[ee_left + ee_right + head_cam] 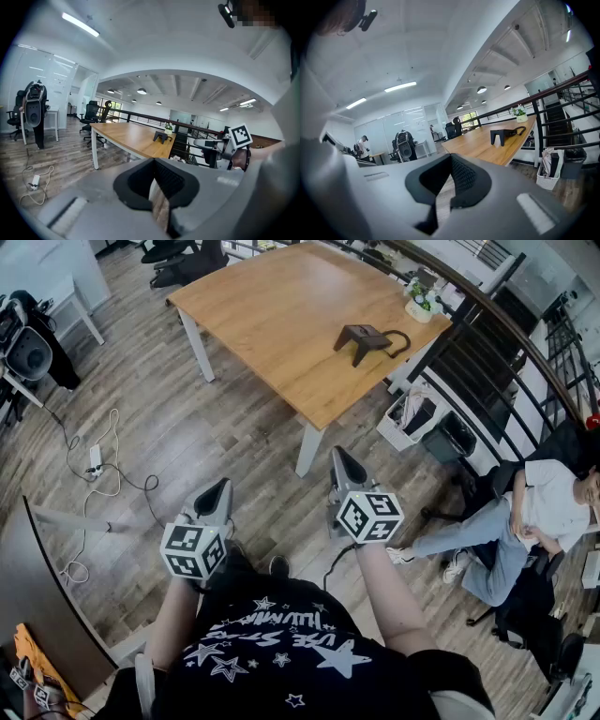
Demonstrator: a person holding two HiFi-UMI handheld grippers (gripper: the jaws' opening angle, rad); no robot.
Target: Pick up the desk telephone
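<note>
The desk telephone (pixel 366 338) is a black set with a curled cord. It stands near the right end of the wooden table (pixel 272 306), far ahead of me. It also shows small in the left gripper view as the telephone (pixel 161 136) and in the right gripper view as the telephone (pixel 505 135). My left gripper (pixel 220 486) and right gripper (pixel 337 454) hang close to my body over the wood floor, well short of the table. The jaws of the left gripper (pixel 153 161) meet at their tips with nothing between them. The right gripper (pixel 451 157) is likewise shut and empty.
A person sits on a chair (pixel 525 512) at the right. A dark railing (pixel 487 334) runs behind the table, with a basket and a bin (pixel 422 423) below it. A potted plant (pixel 422 301) stands at the table's far corner. A cable and power strip (pixel 94 460) lie at the left.
</note>
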